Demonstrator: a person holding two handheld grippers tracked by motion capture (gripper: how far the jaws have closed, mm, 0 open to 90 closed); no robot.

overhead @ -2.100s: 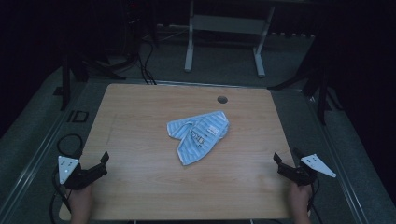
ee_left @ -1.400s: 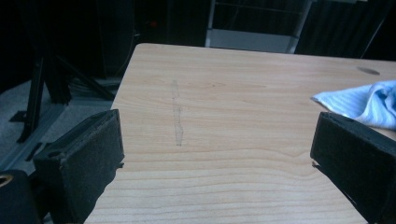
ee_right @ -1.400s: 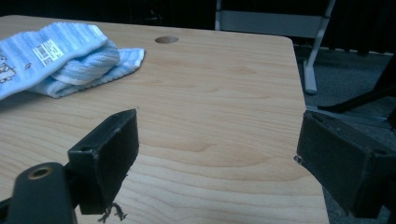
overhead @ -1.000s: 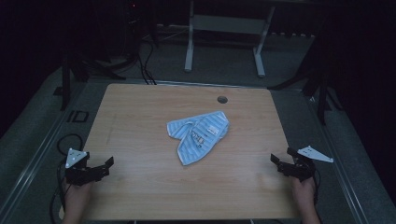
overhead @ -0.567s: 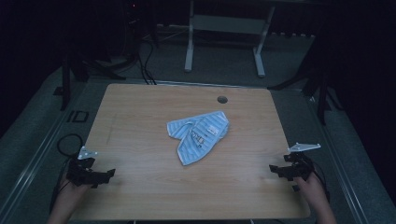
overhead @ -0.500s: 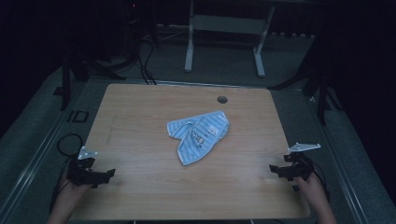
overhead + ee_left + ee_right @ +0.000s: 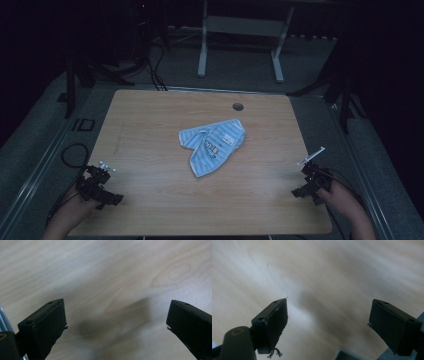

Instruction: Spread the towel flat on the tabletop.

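A crumpled light-blue striped cloth (image 7: 212, 144) lies near the middle of the wooden table (image 7: 150, 130). My left gripper (image 7: 106, 196) rests low at the table's front left corner, far from the cloth; its jaws stand wide apart over bare wood (image 7: 115, 322). My right gripper (image 7: 301, 189) sits at the front right edge, also far from the cloth, open with nothing between its fingers (image 7: 327, 322). Both point down at the tabletop.
A round cable hole (image 7: 238, 106) is in the table near its far edge. Cables (image 7: 70, 155) trail on the grey floor at the left. A white desk frame (image 7: 240, 30) stands behind the table. The surroundings are dark.
Both hands have drawn back toward the table's front edge and tipped the grippers downward. The cloth has not moved.
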